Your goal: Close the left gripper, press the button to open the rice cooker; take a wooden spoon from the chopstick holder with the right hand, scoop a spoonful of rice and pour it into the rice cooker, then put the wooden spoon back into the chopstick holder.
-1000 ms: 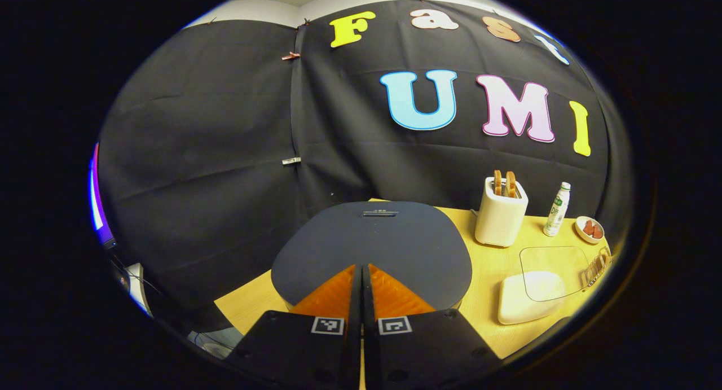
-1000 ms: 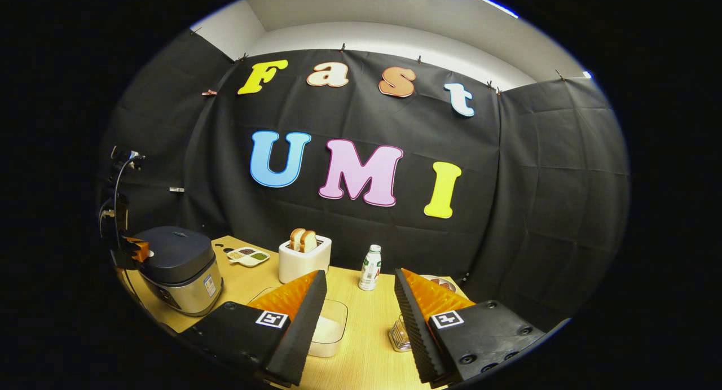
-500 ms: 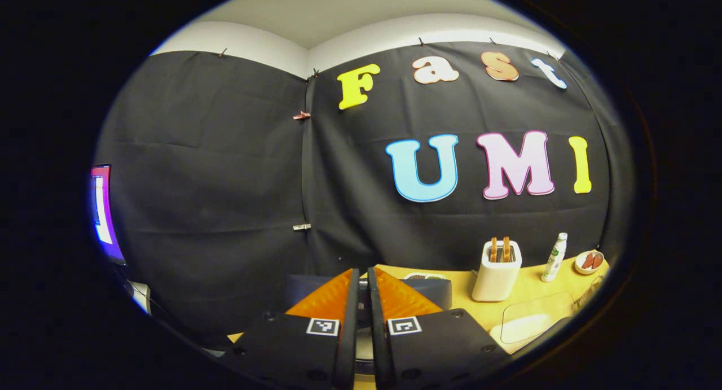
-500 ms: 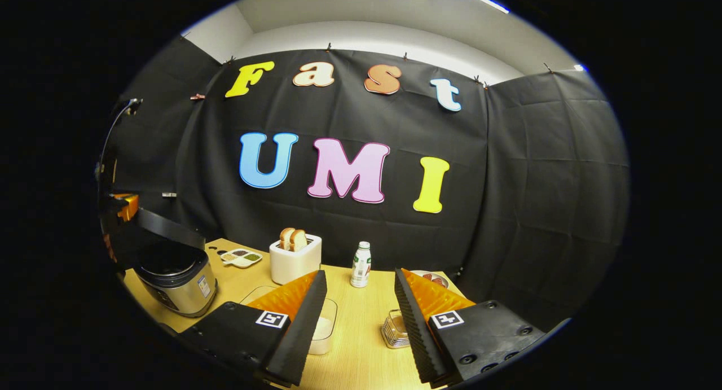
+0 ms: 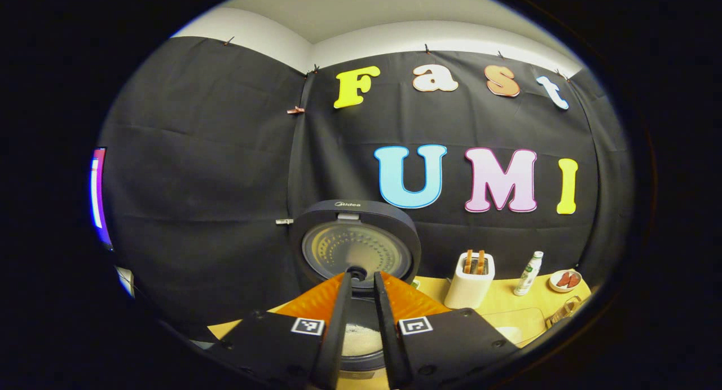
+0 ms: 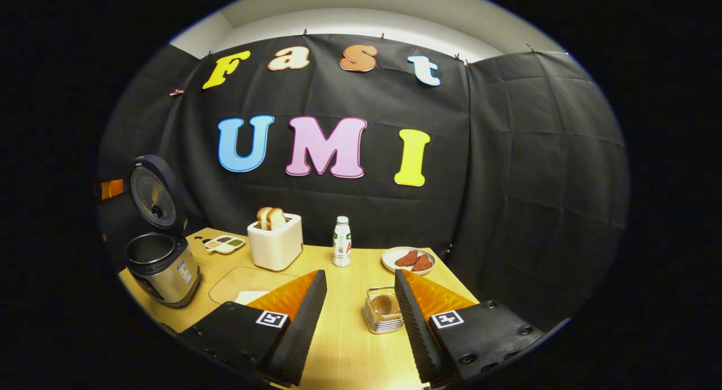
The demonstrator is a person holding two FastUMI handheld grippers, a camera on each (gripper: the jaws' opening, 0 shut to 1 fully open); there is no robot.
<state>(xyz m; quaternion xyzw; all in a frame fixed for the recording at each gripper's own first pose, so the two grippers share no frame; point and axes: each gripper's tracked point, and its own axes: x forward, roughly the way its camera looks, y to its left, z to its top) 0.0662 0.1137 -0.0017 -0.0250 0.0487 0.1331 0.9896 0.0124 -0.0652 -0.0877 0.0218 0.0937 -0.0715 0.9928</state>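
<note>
The rice cooker [image 6: 162, 263] stands at the table's left end with its lid [image 6: 151, 195] swung upright. In the left gripper view that lid [image 5: 355, 244] faces me and the pot [image 5: 361, 339] below shows something white inside. My left gripper [image 5: 360, 283] hovers just in front of the pot, its fingers a narrow gap apart and holding nothing. My right gripper [image 6: 359, 274] is wide open and empty above the table's front. The wire chopstick holder [image 6: 383, 311] sits between its fingers, lower down, with something brown inside. A clear rice box [image 6: 245, 283] lies to the left.
A white toaster [image 6: 275, 244] with two bread slices, a small bottle [image 6: 340, 242] and a plate of red pieces [image 6: 409, 259] line the back of the table. A small divided dish [image 6: 224, 244] lies behind the cooker. Black cloth walls close the booth.
The cooker's lid has sprung from shut to fully upright. My left gripper lifted off it, pulled back, and its fingers parted slightly. My right gripper moved right, nearer the holder.
</note>
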